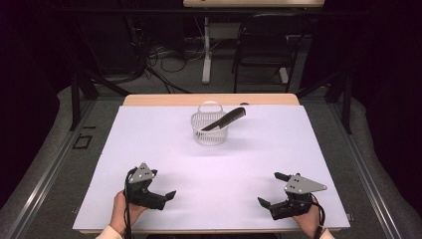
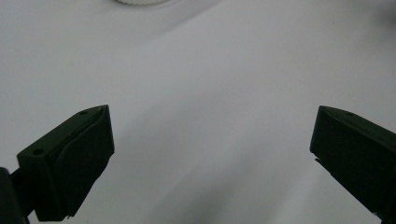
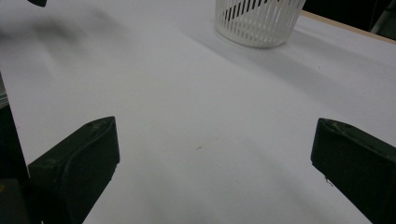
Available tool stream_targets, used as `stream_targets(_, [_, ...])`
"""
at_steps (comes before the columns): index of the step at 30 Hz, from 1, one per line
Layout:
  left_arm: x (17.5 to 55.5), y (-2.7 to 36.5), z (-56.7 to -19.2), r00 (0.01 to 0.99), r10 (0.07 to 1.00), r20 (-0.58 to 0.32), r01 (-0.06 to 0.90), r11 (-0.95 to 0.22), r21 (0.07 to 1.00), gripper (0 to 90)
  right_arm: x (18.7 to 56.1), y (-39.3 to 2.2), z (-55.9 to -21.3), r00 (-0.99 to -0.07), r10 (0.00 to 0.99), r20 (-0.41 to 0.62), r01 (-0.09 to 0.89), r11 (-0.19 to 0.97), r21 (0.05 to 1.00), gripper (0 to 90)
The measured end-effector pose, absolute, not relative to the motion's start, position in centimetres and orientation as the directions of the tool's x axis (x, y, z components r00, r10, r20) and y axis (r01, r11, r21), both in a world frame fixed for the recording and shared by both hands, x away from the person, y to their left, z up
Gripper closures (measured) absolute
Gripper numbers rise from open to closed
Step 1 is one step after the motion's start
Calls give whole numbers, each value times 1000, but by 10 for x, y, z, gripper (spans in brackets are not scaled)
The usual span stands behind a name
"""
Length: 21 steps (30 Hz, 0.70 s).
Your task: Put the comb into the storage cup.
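White slatted plastic basket [image 1: 209, 130] with loop handle, far centre of white table [image 1: 149, 149], black comb [image 1: 225, 119] leaning inside, tip poking out over right rim, left gripper [image 1: 163, 188] near left, jaws wide, empty, right gripper [image 1: 272, 189] near right, jaws wide, empty

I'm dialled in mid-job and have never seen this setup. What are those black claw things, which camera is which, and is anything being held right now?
No robot arm here: a person holds a two-jaw tool in each hand. In the high view, looking down from their side of the table, the left gripper is at lower left and the right gripper at lower right. The other two pictures come from a camera riding on each gripper, looking out between its own black jaws. Both pairs of jaws stand wide apart with only the white table between them, so nothing is held. Farther back stands a white slatted basket with a black comb leaning in it, one end sticking out over the rim.
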<state>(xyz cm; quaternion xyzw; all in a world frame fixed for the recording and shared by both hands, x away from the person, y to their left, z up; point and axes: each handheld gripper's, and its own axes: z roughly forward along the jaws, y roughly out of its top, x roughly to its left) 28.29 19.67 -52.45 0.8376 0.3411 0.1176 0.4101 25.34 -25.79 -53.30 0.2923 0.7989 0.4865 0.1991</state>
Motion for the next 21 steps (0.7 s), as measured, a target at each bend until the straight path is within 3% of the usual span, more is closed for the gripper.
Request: stream_targets(21, [270, 201, -529, 732, 677, -73, 470, -424, 774, 0, 254, -258, -533, -752, 659, -26, 277, 352, 894, 8])
